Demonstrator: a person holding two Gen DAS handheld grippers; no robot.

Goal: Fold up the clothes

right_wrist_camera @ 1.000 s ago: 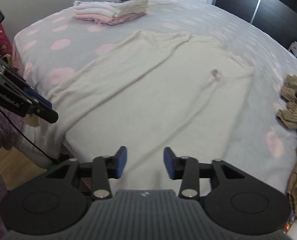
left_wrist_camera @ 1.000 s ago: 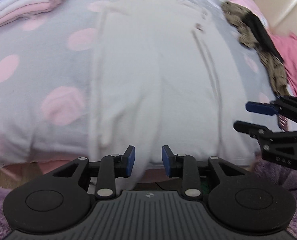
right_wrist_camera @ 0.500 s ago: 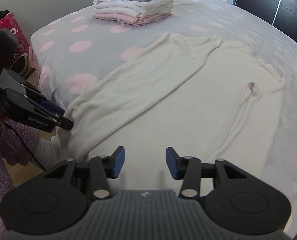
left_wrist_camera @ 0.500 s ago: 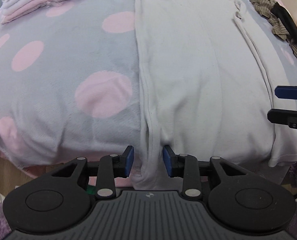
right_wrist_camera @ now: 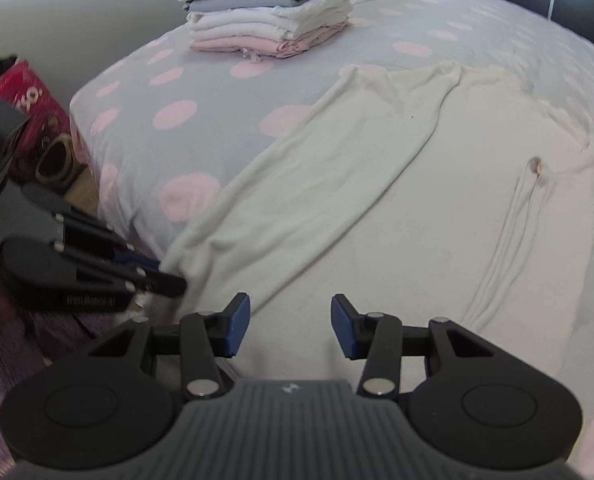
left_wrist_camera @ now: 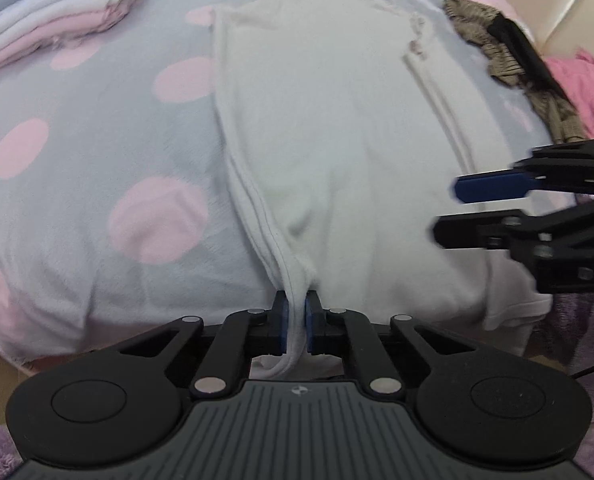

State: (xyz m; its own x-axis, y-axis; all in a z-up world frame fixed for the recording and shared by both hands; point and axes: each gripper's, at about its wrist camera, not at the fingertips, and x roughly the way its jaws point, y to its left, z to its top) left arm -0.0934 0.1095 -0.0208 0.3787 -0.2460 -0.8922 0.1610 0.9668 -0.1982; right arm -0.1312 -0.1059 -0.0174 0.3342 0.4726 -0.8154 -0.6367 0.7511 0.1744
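Bedspread (right_wrist_camera: pixel 201 92), grey with pink dots, carries a cream long-sleeved top (right_wrist_camera: pixel 397 216) spread flat to its near edge, one sleeve folded across. Folded stack of clothes (right_wrist_camera: pixel 269 12) sits at the far corner. Left gripper (left_wrist_camera: pixel 295 320) is closing, pinching the top's hem; right gripper (right_wrist_camera: pixel 291 326) hovers, jaws apart, nothing between.

Left gripper (left_wrist_camera: pixel 296 330), right gripper (right_wrist_camera: pixel 291 330): black bodies, blue pads, silver screws.
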